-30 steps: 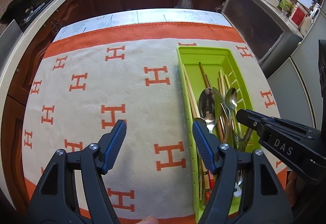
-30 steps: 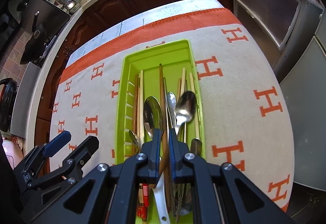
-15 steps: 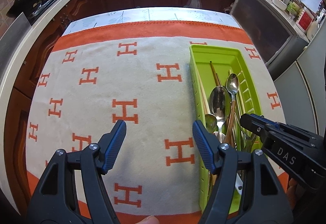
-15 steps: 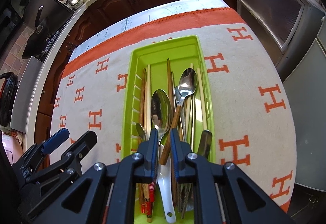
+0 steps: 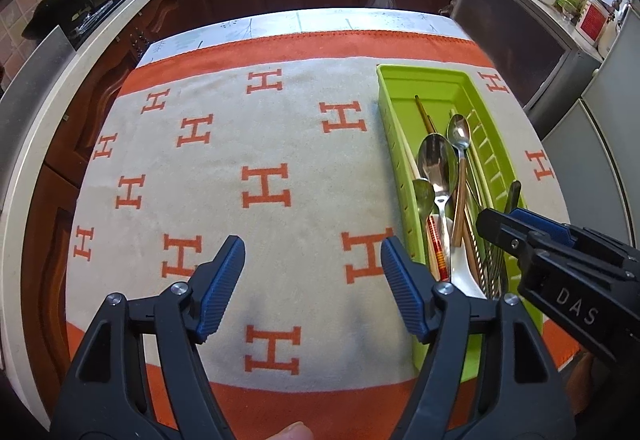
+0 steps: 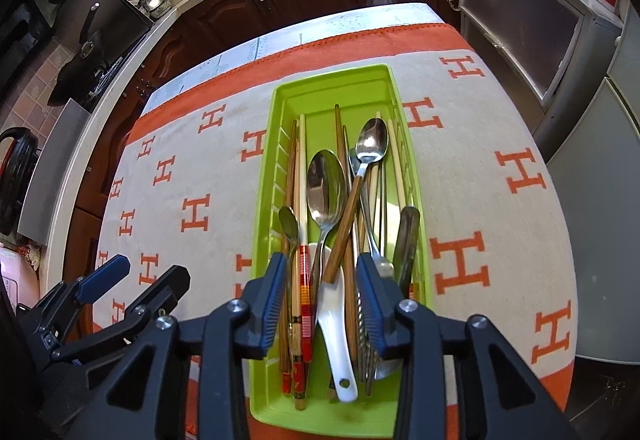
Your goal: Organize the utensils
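The green tray [image 6: 264,200] of utensils is being shown whole by the right wrist view only. The right tongs [image 6: 322,296] (jaws just opening) are being held apart over the wooden-handled spoon [image 6: 352,200], unpressed. The left tongs [image 5: 312,284] are being held wide over bare cloth [image 5: 200,180].

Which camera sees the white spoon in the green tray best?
The right wrist view. There the white spoon lies whole, from bowl to handle hole, in the green tray between the open right tongs. The left wrist view shows only a slice of it, hidden partly behind the left tongs.
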Action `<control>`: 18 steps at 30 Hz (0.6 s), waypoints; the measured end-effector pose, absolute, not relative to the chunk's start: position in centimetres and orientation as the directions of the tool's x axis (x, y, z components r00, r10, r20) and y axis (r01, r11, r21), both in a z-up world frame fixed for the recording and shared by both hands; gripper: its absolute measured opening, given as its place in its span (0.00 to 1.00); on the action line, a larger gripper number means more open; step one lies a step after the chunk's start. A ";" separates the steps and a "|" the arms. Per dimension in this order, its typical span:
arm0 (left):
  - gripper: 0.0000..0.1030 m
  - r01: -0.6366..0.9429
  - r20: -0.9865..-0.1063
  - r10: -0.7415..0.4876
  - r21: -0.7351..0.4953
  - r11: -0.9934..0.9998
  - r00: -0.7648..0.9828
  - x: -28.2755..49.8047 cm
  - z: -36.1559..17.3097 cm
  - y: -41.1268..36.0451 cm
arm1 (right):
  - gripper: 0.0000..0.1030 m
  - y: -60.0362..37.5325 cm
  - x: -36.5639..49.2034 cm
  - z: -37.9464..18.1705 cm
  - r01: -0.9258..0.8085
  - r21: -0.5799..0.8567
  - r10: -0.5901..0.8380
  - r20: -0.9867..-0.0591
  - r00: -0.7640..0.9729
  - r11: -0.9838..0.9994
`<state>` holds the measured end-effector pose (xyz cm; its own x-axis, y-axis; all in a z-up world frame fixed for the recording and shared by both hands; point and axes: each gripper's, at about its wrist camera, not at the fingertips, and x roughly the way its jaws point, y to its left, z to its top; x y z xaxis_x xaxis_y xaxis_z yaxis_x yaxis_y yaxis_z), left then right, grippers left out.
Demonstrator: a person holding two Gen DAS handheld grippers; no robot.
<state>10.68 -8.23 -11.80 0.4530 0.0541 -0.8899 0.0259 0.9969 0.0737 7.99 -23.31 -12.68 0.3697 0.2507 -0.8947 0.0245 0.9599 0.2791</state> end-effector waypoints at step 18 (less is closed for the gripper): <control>0.68 -0.052 -0.821 0.088 0.071 0.996 0.564 4.0 -5.0 -2.3 | 0.46 -18.0 1.6 -6.5 -0.090 0.337 0.338 -0.813 0.475 0.937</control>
<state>3.97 -2.34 -4.99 0.5637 0.0883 -0.8213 -0.0519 0.9961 0.0715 1.64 -18.03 -6.46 0.4745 0.3380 -0.8128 -0.0902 0.9372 0.3371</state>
